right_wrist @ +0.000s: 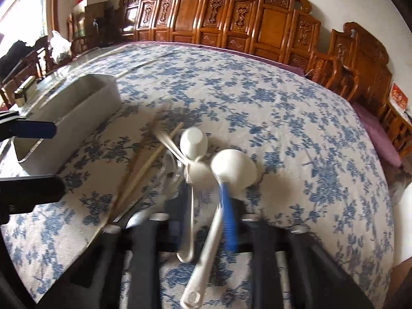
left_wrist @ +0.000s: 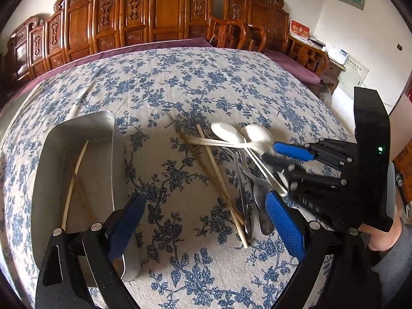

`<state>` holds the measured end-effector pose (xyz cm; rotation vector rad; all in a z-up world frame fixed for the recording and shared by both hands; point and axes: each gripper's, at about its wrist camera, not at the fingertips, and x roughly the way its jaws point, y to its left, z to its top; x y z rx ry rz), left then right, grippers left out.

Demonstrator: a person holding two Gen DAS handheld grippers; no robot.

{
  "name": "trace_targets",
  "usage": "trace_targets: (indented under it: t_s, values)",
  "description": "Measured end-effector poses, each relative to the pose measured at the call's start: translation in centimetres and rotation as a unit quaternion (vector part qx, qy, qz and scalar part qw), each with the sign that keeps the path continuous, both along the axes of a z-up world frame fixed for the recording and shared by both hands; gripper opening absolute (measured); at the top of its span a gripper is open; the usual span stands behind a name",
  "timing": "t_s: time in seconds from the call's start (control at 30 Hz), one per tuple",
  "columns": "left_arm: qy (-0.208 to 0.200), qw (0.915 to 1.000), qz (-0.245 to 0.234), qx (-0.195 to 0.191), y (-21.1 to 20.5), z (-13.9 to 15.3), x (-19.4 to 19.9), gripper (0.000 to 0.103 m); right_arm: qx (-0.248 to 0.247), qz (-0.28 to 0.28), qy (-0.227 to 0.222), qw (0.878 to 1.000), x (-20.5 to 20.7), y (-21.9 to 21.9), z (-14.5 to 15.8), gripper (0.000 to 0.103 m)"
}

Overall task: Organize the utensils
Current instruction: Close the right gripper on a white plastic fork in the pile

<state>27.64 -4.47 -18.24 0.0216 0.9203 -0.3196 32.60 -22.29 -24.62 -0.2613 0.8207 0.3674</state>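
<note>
On the flowered tablecloth (left_wrist: pixel 195 82), right of centre, lies a crossed heap of utensils, only partly legible: two white spoons (left_wrist: pixel 242 135) on top with bowls side by side, wooden chopsticks (left_wrist: pixel 219 180) slanting beneath them, and dark metal cutlery (left_wrist: pixel 251 200) underneath whose kinds cannot be made out, the ends overlapping and partly covered by the near blue finger. Right gripper (left_wrist: pixel 279 155), seen from the left wrist view, reaches into the heap from the right with its blue-padded fingers (left_wrist: pixel 292 151) about the nearer white spoon (right_wrist: pixel 233 166); in the right wrist view heavy motion blur smears that spoon's handle against a blue pad, so the jaws appear pressed onto it, though the contact itself is not sharp. Second white spoon (right_wrist: pixel 193 141) sits just beyond, its handle crossing the first. Left gripper (left_wrist: pixel 206 216) hangs near the cloth with jaws spread wide, holding nothing, one finger over the tray edge. Metal tray (left_wrist: pixel 77 128), left of the heap and apart from it, holds pale chopsticks (left_wrist: pixel 73 180) crossed inside; its near end is cut off by the left gripper body. Carved wooden chairs (left_wrist: pixel 159 13) line the far side of the table
</note>
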Motion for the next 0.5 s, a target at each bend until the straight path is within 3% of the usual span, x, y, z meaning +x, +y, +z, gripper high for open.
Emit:
trace_targets:
  t_s: [0.1, 0.2, 0.5]
  values:
    - [0.000, 1.0000, -0.001, 0.003, -0.3, -0.2, 0.0, 0.091, 0.001, -0.015, 0.001, 1.000, 0.5, -0.6, 0.0, 0.013]
    - [0.005, 0.9999, -0.002, 0.009, -0.7, -0.8, 0.1, 0.091, 0.010, -0.018, -0.002, 1.000, 0.9, -1.0, 0.4, 0.000]
    - [0.008, 0.9997, 0.011, 0.022, -1.5, -2.0, 0.9, 0.091, 0.053, -0.012, -0.002, 0.999, 1.1, -2.2, 1.9, 0.001]
